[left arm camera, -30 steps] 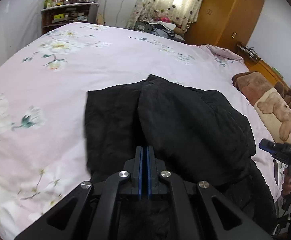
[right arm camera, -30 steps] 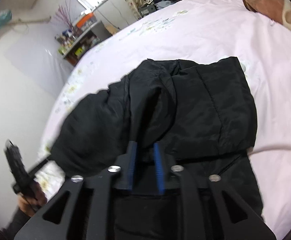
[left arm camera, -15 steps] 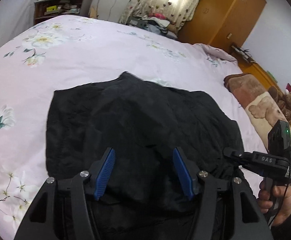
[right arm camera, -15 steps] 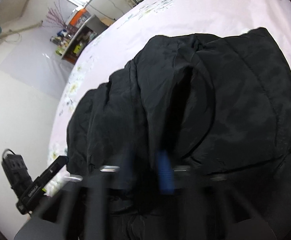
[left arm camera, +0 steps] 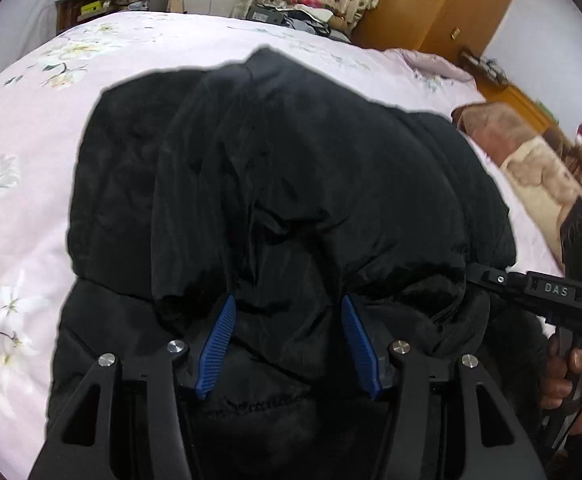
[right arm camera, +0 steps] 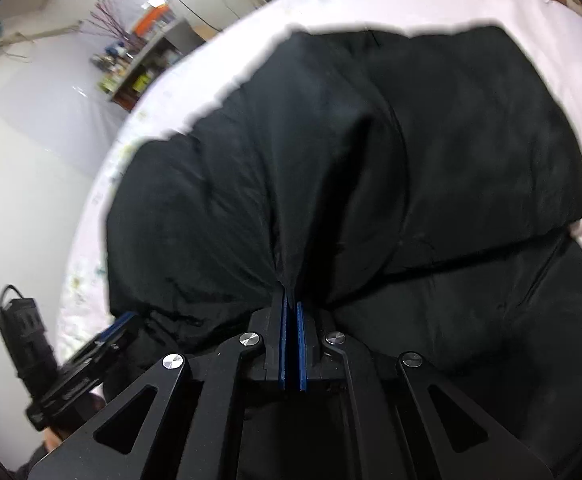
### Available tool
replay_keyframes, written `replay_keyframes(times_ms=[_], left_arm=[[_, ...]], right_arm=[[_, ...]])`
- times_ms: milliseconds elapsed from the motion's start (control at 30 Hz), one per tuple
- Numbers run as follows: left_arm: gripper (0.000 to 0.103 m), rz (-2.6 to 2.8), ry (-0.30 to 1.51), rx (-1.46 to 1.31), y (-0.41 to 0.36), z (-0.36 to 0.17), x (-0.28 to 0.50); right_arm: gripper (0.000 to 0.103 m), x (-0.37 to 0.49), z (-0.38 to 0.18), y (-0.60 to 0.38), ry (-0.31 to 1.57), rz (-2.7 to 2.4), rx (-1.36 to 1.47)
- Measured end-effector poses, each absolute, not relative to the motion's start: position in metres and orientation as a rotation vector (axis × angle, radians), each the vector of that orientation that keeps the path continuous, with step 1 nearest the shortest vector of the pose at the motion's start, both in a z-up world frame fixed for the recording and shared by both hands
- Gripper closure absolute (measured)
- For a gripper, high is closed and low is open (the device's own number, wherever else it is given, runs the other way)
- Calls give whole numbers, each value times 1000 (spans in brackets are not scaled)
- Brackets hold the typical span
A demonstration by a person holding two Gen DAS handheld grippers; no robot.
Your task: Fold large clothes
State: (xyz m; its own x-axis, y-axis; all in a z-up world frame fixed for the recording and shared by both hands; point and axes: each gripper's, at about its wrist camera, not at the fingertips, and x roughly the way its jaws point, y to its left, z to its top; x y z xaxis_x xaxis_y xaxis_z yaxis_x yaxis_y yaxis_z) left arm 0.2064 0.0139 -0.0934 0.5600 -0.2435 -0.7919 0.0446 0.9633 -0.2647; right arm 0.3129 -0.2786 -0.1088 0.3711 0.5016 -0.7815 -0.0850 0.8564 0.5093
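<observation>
A black padded jacket (left arm camera: 283, 184) lies folded over itself on the pink floral bedsheet (left arm camera: 23, 128). My left gripper (left arm camera: 289, 304) is open, its blue pads astride the near edge of the folded layer, pressed close to the fabric. My right gripper (right arm camera: 291, 300) is shut on a pinch of the jacket (right arm camera: 371, 168) at the fold's near edge. The right gripper also shows at the right of the left wrist view (left arm camera: 547, 292), and the left gripper at the lower left of the right wrist view (right arm camera: 91, 352).
A brown teddy-bear blanket (left arm camera: 531, 160) lies on the bed's right side. A wooden wardrobe (left arm camera: 443, 4) and a cluttered shelf (left arm camera: 107, 0) stand beyond the bed. White wall (right arm camera: 23, 140) lies left of the bed.
My left gripper opened from shut and moved closer to the jacket. My right gripper closed on the fabric and moved forward; the jacket now fills more of both views.
</observation>
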Motion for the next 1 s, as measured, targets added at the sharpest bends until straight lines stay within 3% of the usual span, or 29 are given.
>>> replay_keyframes(times_ms=[167, 300, 433, 567, 800, 933, 1000], left_arm=[[46, -155, 991, -209, 8, -83, 208], [47, -183, 970, -245, 18, -57, 191], [47, -197, 856, -230, 26, -21, 187], [47, -176, 769, -198, 25, -3, 234], [50, -46, 928, -172, 36, -74, 307], [50, -59, 875, -127, 35, -98, 288], [50, -59, 867, -130, 33, -103, 284]], right_arm=[[97, 323, -111, -274, 1146, 378, 381], [84, 315, -84, -279, 1107, 394, 343], [84, 310, -46, -284, 1003, 419, 285], [84, 335, -20, -278, 901, 423, 213], [84, 409, -67, -271, 963, 327, 143], [99, 409, -105, -293, 1006, 277, 161], [99, 407, -115, -300, 1005, 292, 196]])
